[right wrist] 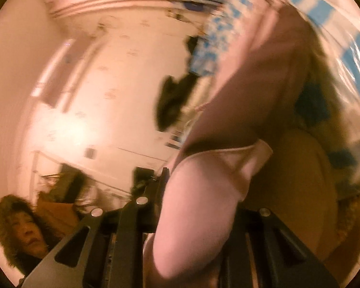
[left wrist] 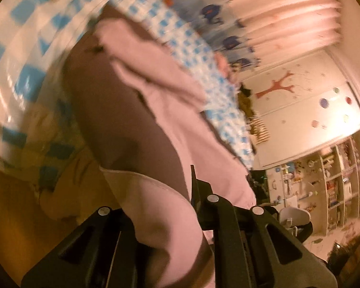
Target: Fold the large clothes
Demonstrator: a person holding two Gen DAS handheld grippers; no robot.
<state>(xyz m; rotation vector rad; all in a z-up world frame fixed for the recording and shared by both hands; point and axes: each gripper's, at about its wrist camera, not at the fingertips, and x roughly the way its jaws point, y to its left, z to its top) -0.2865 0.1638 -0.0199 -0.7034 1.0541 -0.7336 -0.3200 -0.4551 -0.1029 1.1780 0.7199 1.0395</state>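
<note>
1. Pink cloth fills the foreground of both wrist views: the pink garment (left wrist: 156,110) runs from between the black fingers up and away across the bed.
2. In the left wrist view the left gripper (left wrist: 177,216) has its jaws clenched on a thick fold of the garment; the cloth bulges out just ahead of the black fingers (left wrist: 230,218) and hangs from them.
3. In the right wrist view the right gripper (right wrist: 199,218) is likewise clamped on the garment (right wrist: 203,206), with a seamed hem edge showing just above the pinch.
4. No earlier picture is given here, so only the present grip is told: both pairs of jaws are closed with cloth between them.
5. Beyond the grip, the garment shows a darker, brownish inner side beside the lighter pink outer side, and part of it lies spread on the bed.
6. Under it is a bed cover (left wrist: 26,81) with a blue-and-white check, reaching to the bed's far edge.
7. Past that edge hang pink curtains (left wrist: 287,24), blurred.
8. At the far right of the left view stand white wardrobe doors (left wrist: 307,110) with a red tree sticker and coloured dots, and open shelves (left wrist: 333,175) crowded with small things too small to tell.
9. A person's head (right wrist: 19,230) shows at the lower left of the right view.
</note>
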